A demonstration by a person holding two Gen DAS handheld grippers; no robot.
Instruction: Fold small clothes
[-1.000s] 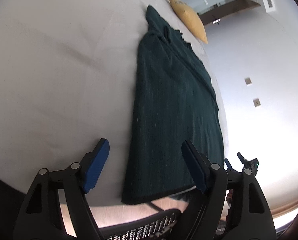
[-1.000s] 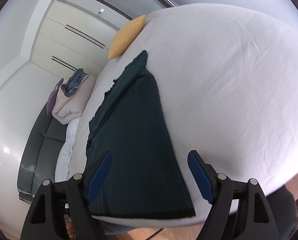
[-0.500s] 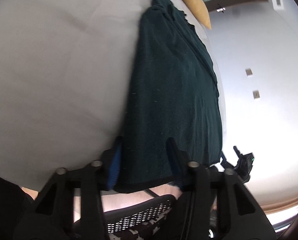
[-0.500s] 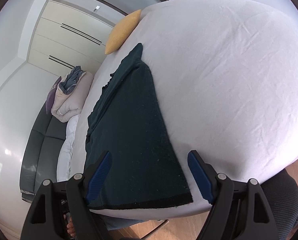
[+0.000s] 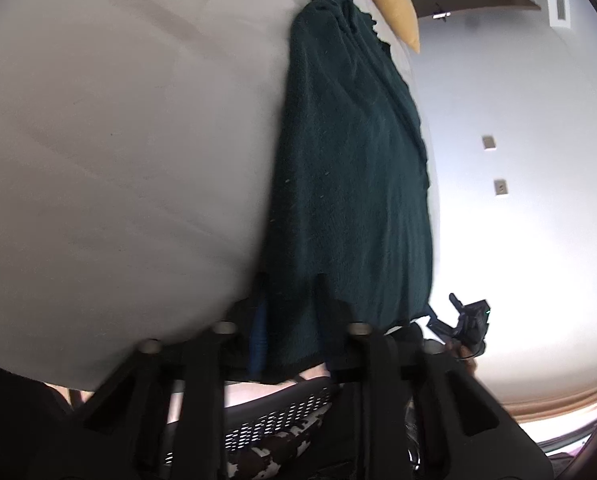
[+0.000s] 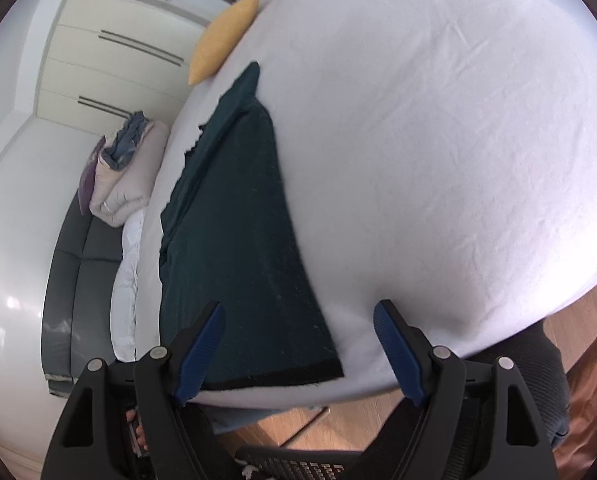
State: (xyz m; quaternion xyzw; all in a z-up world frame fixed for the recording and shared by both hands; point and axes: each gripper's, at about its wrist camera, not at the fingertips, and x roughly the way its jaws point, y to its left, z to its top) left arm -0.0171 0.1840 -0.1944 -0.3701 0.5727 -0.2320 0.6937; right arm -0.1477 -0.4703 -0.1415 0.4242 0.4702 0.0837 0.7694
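In the left wrist view the left gripper [image 5: 288,320] was closing on the near hem corner of the dark green garment [image 5: 350,168] lying lengthwise on the white bed [image 5: 118,140], while in the right wrist view the right gripper [image 6: 298,348] hung spread at the other corner, which it should pinch equally deep for an even fold.
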